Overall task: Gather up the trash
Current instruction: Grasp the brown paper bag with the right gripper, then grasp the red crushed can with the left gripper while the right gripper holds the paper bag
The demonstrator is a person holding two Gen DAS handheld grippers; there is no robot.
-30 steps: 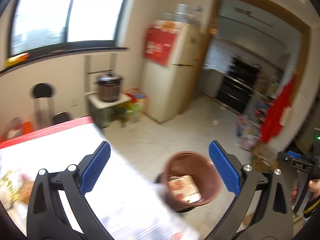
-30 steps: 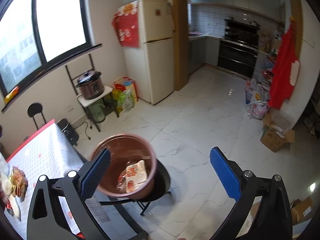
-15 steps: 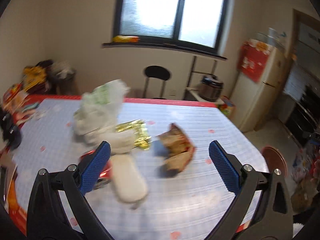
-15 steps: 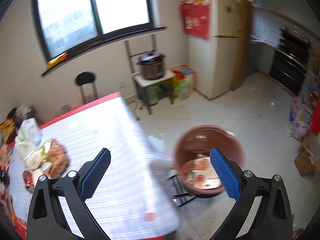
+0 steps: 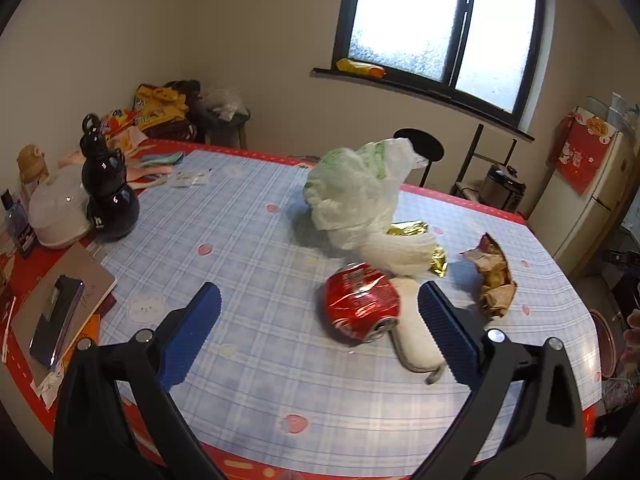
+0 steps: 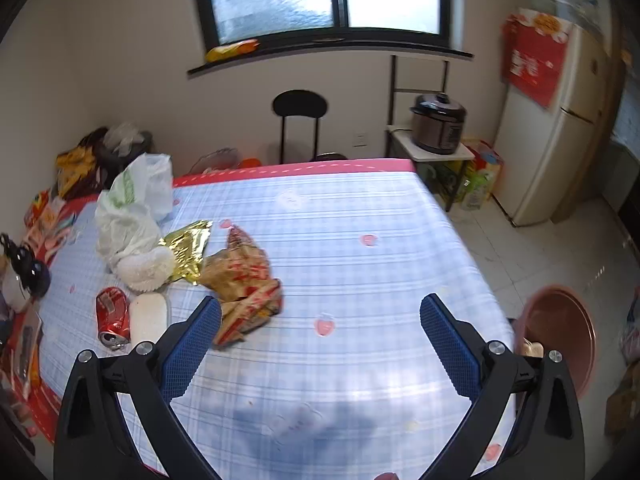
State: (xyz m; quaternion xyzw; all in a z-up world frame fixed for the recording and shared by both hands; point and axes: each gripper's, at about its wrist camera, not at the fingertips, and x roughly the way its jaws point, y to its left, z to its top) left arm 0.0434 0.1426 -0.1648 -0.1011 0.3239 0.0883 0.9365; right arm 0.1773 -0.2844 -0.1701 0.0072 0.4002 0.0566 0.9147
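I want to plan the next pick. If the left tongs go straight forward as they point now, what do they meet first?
Most likely the crushed red drink can on the checked tablecloth, which lies just ahead between the open left tongs. The white oval piece lies beside it; depth is uncertain.

I read daylight from the window as the only evident source; its panes are blown out white. The counter is evenly lit, with soft shadows under items. Fisheye bending and dark vignetting mark all corners. The refrigerator appears slightly motion-blurred.
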